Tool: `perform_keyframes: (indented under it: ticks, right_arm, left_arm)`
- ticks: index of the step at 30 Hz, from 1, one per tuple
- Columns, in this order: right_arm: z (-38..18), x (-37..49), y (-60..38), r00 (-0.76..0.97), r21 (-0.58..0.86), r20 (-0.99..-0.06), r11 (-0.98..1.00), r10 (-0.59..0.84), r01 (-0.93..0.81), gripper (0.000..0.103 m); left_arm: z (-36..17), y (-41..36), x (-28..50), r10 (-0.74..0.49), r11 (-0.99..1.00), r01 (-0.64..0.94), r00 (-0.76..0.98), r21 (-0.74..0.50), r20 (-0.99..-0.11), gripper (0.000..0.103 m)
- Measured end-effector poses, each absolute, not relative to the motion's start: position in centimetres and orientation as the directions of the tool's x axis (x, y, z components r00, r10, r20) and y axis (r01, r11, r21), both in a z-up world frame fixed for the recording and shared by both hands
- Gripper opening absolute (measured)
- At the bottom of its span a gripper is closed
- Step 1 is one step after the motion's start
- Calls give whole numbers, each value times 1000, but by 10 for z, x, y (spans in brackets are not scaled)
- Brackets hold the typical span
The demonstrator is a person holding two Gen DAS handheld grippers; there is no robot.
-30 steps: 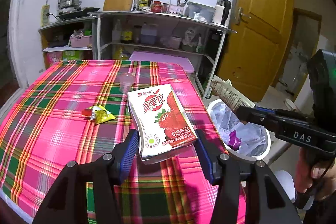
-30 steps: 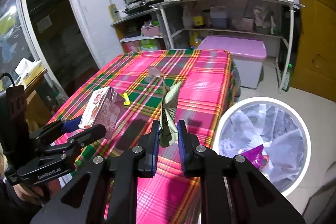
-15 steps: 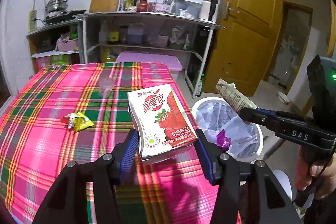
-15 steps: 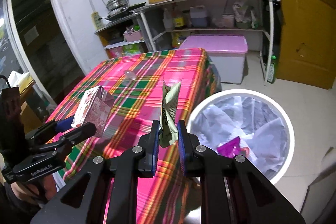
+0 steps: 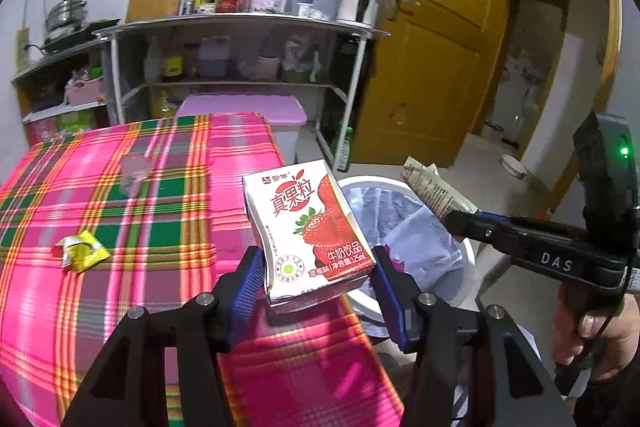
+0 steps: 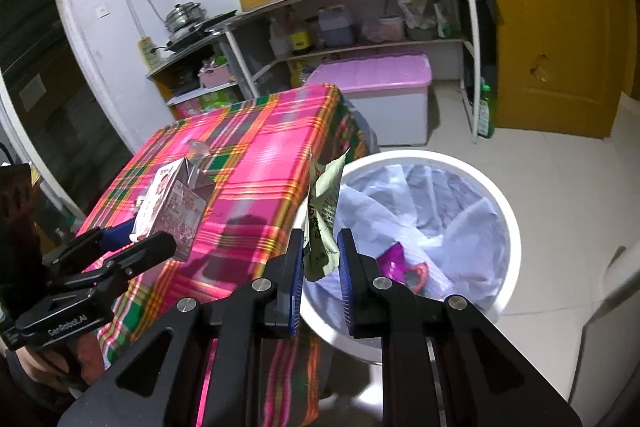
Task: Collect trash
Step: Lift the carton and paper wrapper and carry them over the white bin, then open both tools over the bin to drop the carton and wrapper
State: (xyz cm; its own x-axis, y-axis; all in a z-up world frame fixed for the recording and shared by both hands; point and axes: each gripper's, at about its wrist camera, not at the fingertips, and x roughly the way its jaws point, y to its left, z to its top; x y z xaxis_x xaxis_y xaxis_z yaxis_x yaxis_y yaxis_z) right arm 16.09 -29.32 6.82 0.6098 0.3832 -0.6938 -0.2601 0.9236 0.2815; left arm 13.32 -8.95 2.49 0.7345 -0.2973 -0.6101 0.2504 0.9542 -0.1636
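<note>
The left gripper [image 5: 316,287] holds a strawberry milk carton [image 5: 310,233] between its blue pads, with the jaws closed partway around the box. The carton sits just as it did a second ago, but it has been carried from over the middle of the checked table [image 5: 120,227] to the table's edge. The white trash bin [image 5: 466,255] used to be far off at 3 o'clock of the carton. Now it is right behind it, and its rim peeks out at 1 o'clock.

The right gripper [image 6: 320,263] has its jaws almost shut on a thin green wrapper [image 6: 323,223] that stands up between them. A second ago the wrapper was over the tablecloth. Now it hangs at the bin's near rim, and the bin [image 6: 504,211] fills the picture from 12 to 4 o'clock. A purple scrap [image 6: 394,263] lies inside on the white bag.

Left behind on the table are a yellow wrapper [image 5: 82,251] at 9 o'clock of the carton and a small clear cup [image 5: 134,169] at 10 o'clock, well apart from each other.
</note>
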Motion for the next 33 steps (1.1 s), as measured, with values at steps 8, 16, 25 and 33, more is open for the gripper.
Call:
perform_keyframes:
  ticks: [8, 16, 25, 33]
  right_arm:
    - [52, 171, -315, 597, 297, -718, 933, 358, -203, 17]
    - [31, 182, -330, 568, 308, -750, 939, 340, -155, 17]
    - [8, 193, -340, 522, 306, -790, 945, 322, -120, 26]
    - [8, 193, -351, 536, 322, -781, 942, 321, -95, 34]
  left_arm:
    - [12, -117, 152, -332, 940, 300, 693, -163, -639, 54]
    - [-6, -140, 174, -361, 925, 339, 648, -170, -671, 54]
    - [-15, -155, 191, -370, 918, 360, 622, -168, -690, 54]
    - [-24, -165, 203, -380, 911, 374, 589, -177, -713, 55]
